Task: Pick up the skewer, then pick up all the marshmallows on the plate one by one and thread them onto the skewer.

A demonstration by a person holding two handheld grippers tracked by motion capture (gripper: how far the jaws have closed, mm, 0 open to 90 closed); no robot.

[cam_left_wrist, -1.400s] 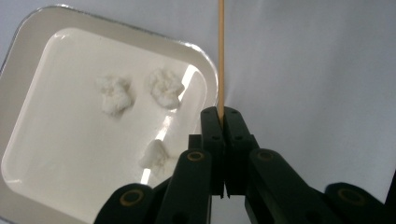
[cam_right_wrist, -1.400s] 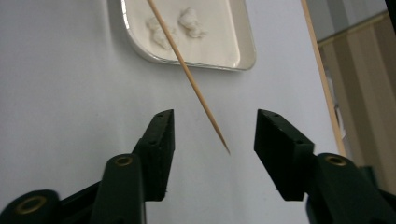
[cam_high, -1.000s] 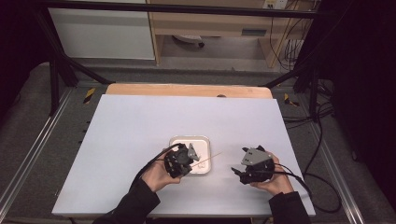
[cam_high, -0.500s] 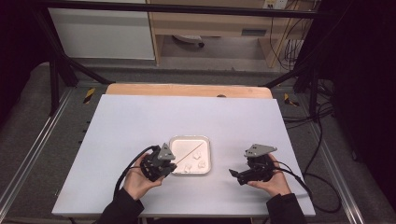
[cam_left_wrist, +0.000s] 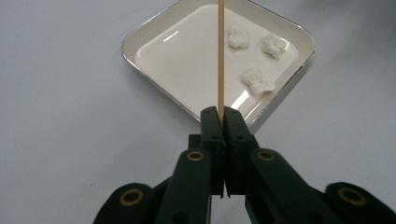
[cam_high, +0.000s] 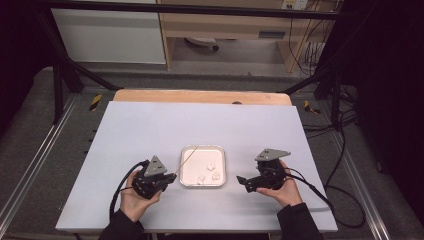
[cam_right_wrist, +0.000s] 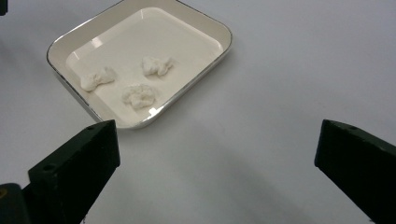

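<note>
Moved: my left tool point(cam_high: 169, 177) has drawn back off the tray point(cam_high: 186, 181).
Left tool: clamped on the wooden skewer point(cam_left_wrist: 220, 56), bare, over the tray.
Right tool point(cam_high: 243, 181): wide open, empty.
Left: three white pieces point(cam_right_wrist: 139, 95) unskewered in the tray on the worktop point(cam_high: 150, 125).

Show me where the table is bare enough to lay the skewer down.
Bare: the far half of the table beyond the tray, and the strip between tray and right tongs. Crowded: the tray, with three white lumps, and the left tongs holding the skewer over it.
</note>
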